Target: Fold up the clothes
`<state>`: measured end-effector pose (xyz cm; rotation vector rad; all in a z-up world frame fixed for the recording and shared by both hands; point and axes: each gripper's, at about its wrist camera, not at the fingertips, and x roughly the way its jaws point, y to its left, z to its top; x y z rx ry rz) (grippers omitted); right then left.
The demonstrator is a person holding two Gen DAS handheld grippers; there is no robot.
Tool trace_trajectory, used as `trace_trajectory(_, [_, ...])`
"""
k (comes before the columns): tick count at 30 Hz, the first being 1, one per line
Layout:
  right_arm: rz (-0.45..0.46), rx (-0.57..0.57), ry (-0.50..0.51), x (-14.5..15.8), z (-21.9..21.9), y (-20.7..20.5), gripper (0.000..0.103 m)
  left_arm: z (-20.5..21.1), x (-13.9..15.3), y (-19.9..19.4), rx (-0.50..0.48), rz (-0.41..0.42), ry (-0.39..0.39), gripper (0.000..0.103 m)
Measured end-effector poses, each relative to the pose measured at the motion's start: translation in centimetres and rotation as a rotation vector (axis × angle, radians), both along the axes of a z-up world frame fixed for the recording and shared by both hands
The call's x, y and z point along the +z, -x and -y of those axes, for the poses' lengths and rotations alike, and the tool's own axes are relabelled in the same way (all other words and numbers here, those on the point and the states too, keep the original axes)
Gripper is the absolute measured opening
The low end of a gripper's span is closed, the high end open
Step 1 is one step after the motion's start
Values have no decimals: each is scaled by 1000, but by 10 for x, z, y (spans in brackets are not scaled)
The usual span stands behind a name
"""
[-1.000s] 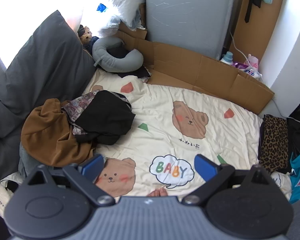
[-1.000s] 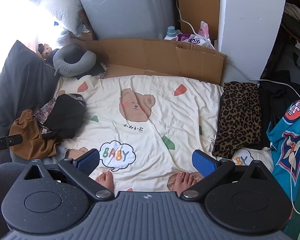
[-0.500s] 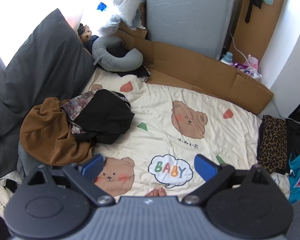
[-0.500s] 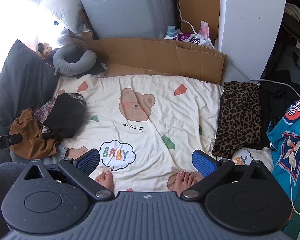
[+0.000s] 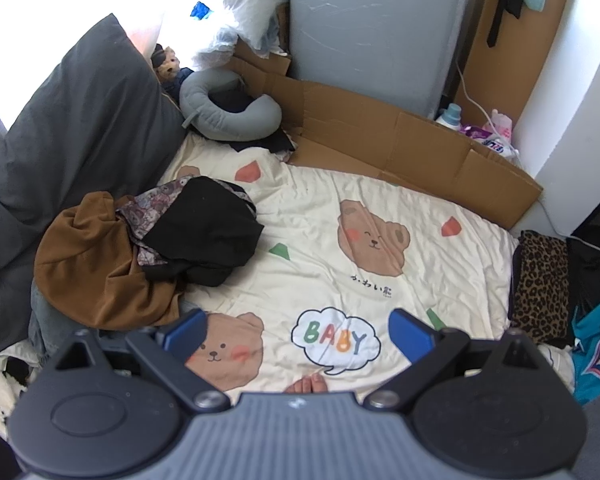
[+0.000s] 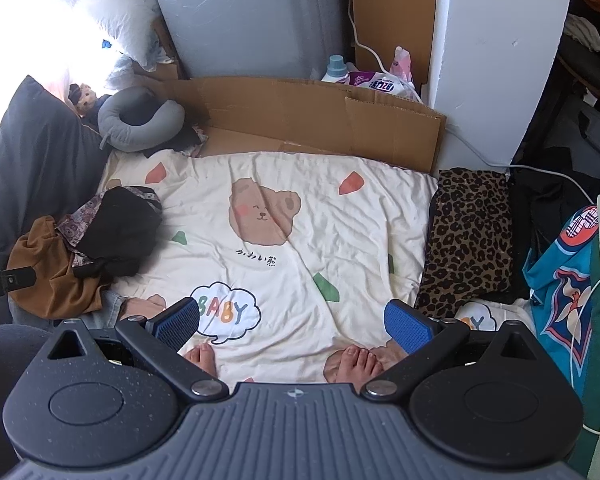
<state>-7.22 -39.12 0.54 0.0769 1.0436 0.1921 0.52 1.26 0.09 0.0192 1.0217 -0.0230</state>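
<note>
My left gripper (image 5: 296, 330) and right gripper (image 6: 292, 322) both hang above the near edge of the bear-print blanket (image 5: 332, 248), fingers spread wide with nothing between them. My bare toes (image 6: 358, 362) rest on that edge. At the blanket's left edge lies the clothes pile (image 5: 148, 248): brown, patterned and black pieces heaped together. A leopard-print cloth (image 6: 468, 236) sits off the right edge. Cardboard (image 6: 320, 120) lines the far edge.

You see cream blanket (image 5: 324, 240) with brown bears, red and green shapes | brown garment (image 5: 88, 264), black garment (image 5: 208, 232) at its left edge | leopard-print cloth (image 6: 470, 236) at right edge | teal cloth (image 6: 560, 292) | grey neck pillow (image 5: 228, 116) | blue finger pads (image 6: 406, 326)
</note>
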Motion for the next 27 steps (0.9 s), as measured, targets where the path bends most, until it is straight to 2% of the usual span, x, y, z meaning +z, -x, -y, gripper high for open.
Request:
trace_trajectory(12, [-2,-17,40,3,-3,-1,102,-7,-2,-6,-5,-44,56,98])
trace_trajectory(16, [25,-9,43,7,-5,-2,102,-10,-1,-7,-4,-57,89,98])
trace_trajectory(27, [36,3,20,10,-10,-14,102,-20,8,-17,-7,-22,86,98])
